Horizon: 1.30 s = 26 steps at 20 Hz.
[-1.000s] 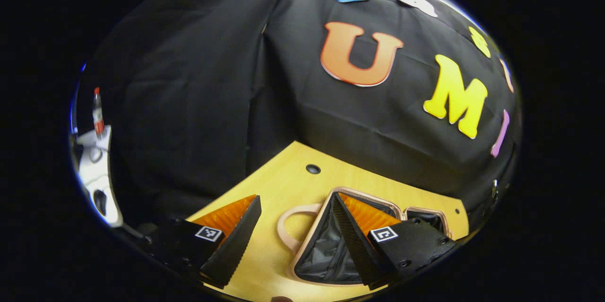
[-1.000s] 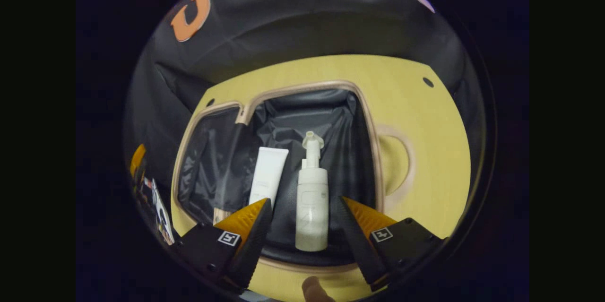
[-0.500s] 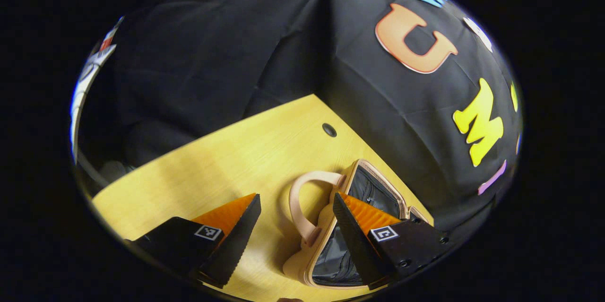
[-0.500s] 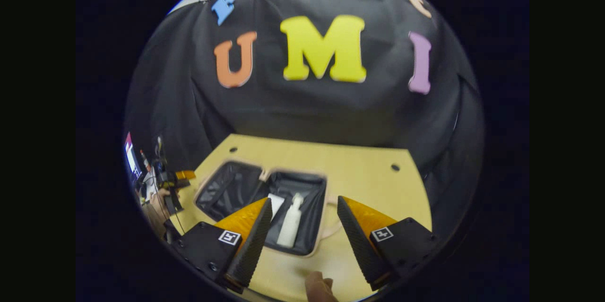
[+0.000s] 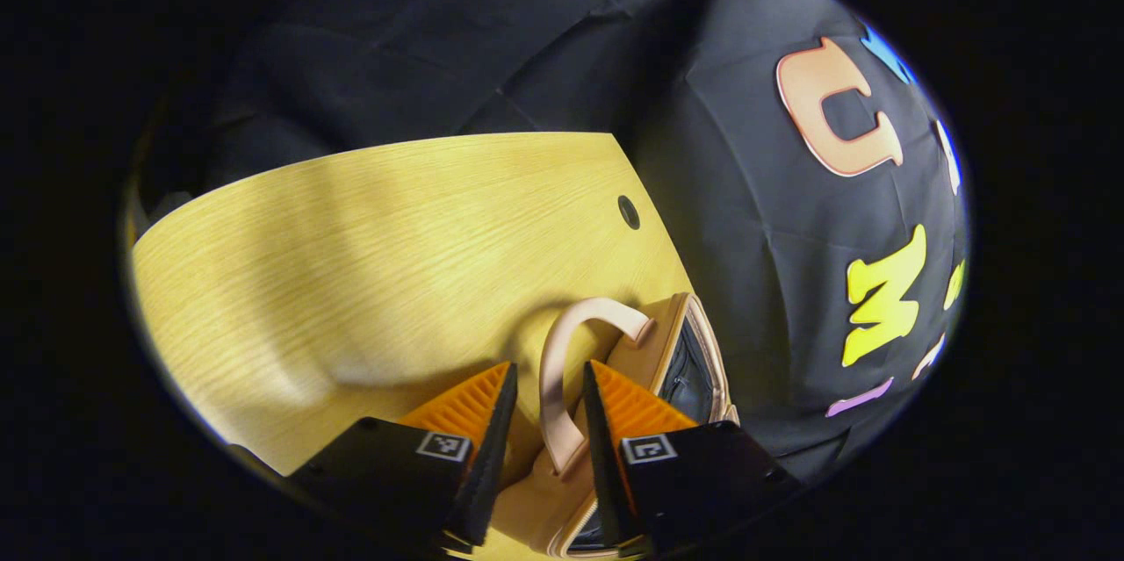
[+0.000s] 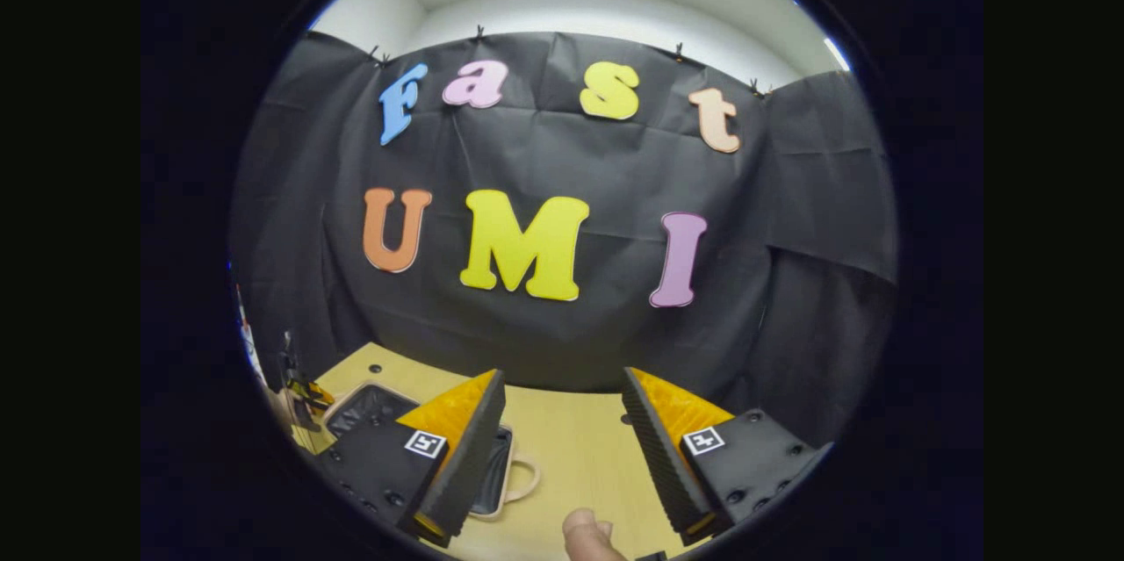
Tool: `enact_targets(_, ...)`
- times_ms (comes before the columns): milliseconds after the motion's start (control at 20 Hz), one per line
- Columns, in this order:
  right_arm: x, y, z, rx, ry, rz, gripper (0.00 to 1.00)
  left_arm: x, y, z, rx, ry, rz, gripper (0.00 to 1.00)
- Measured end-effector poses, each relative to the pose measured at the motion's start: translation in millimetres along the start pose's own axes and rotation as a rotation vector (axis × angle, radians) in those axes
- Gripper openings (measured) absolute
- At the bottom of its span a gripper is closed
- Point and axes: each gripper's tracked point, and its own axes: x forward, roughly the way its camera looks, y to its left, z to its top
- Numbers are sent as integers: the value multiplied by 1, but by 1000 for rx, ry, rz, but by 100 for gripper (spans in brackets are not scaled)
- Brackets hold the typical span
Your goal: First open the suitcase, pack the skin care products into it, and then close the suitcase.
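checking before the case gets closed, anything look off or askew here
Nothing stands out. The suitcase lies open on the table, unspilled and undamaged, and the left gripper straddles its handle. The right gripper hangs open above the table.

suitcase | beige, black-lined | open on table | contents possibly hidden
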Motion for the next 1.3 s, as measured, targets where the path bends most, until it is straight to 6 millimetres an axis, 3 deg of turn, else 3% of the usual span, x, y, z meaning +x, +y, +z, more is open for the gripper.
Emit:
enact_targets(100,-4,-20,-4,4,8,-42,79,1,-1,3,-23,-9,14,11)
enact_targets(150,-6,-27,-4,10,6,-59,79,1,-2,2,-35,-2,23,16)
enact_targets(350,-15,-54,-10,16,6,-110,80,-7,-12,1,20,24,25,10)
enact_targets(550,-14,-77,-17,38,7,-117,79,-31,-34,11,152,-32,38,5)
enact_targets(800,-12,-97,-2,38,-44,-77,80,-73,-98,23,256,-111,27,3)
enact_targets(1000,-10,-118,11,62,-86,-26,79,-105,-159,17,370,-182,-13,3)
enact_targets(1300,-8,-143,13,72,-94,61,79,-144,-248,-23,553,-266,-79,3)
